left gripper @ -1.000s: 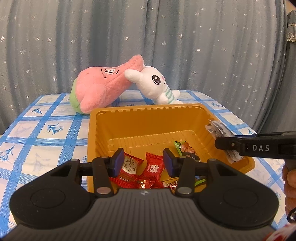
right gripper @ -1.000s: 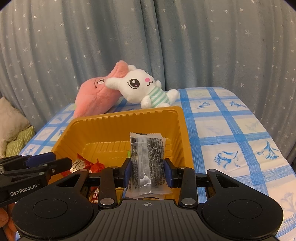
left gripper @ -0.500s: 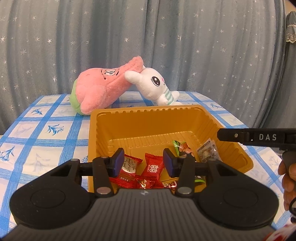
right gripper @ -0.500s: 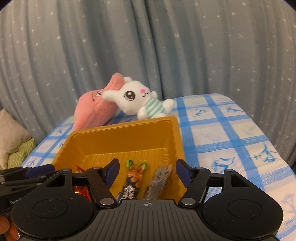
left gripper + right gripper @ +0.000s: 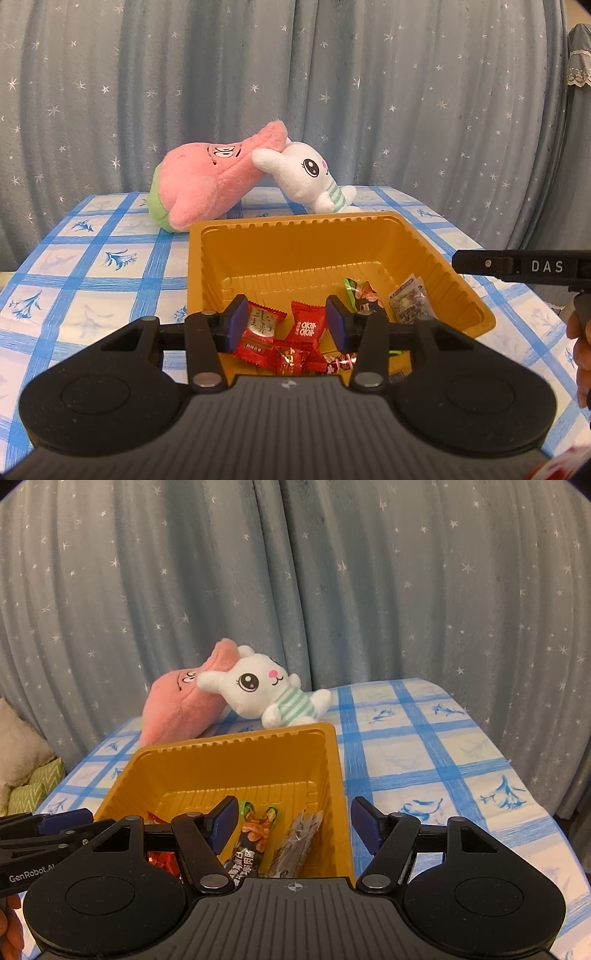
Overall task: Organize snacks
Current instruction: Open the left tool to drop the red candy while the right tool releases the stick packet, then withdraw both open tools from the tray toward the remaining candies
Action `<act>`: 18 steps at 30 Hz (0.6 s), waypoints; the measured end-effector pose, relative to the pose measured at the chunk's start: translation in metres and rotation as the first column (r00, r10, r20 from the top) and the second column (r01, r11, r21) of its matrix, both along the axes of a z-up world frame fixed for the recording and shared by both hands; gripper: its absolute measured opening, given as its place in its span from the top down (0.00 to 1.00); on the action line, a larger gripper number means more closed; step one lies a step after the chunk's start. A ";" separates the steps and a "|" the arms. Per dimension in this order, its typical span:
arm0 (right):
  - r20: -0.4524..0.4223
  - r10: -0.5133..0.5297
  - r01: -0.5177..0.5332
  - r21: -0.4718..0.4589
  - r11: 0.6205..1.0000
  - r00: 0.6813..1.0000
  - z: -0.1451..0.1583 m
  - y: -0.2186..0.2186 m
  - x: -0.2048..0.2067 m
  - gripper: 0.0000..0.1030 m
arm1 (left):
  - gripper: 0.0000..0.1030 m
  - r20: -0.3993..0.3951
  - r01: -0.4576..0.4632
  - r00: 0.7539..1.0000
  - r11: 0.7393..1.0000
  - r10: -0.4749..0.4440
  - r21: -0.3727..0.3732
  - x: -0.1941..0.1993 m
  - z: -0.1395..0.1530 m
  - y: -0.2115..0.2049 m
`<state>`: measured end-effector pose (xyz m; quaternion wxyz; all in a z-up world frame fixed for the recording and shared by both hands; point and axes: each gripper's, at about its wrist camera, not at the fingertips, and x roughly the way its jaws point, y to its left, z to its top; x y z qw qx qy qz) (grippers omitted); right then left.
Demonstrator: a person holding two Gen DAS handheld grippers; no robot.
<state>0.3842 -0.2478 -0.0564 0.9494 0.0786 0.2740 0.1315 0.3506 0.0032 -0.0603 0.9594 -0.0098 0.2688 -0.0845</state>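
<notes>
A tray [image 5: 280,258] sits on a desk [image 5: 92,280], with everything else placed around it. Inside the tray, wrapped candies [image 5: 284,332] lie at its near left, a snack bar [image 5: 364,295] at its middle right, and a small packet [image 5: 408,301] against its right wall. Behind the tray, two plush toys rest on the desk: a star toy [image 5: 207,181] to the far left and a rabbit toy [image 5: 310,177] leaning on it, directly behind the tray's back rim. A curtain [image 5: 332,92] hangs behind the desk. Cushions [image 5: 26,771] lie beyond the desk, left of the tray.
</notes>
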 end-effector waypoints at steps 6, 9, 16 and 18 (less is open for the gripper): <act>-0.003 -0.005 0.005 -0.002 1.000 1.000 0.002 -0.003 -0.013 0.35 | 0.59 0.007 -0.003 1.000 1.000 0.003 0.006 -0.014 0.004 0.001; -0.006 -0.002 0.002 -0.002 1.000 1.000 0.003 -0.004 -0.025 0.35 | 0.59 0.001 -0.001 1.000 1.000 0.001 0.007 -0.024 0.004 0.002; -0.016 0.007 -0.007 -0.008 1.000 1.000 0.004 -0.004 -0.053 0.35 | 0.59 0.008 -0.011 1.000 1.000 0.012 -0.015 -0.050 0.012 0.009; -0.012 0.011 -0.011 -0.005 1.000 1.000 0.005 -0.004 -0.062 0.35 | 0.59 0.012 -0.019 1.000 1.000 0.019 -0.021 -0.059 0.014 0.011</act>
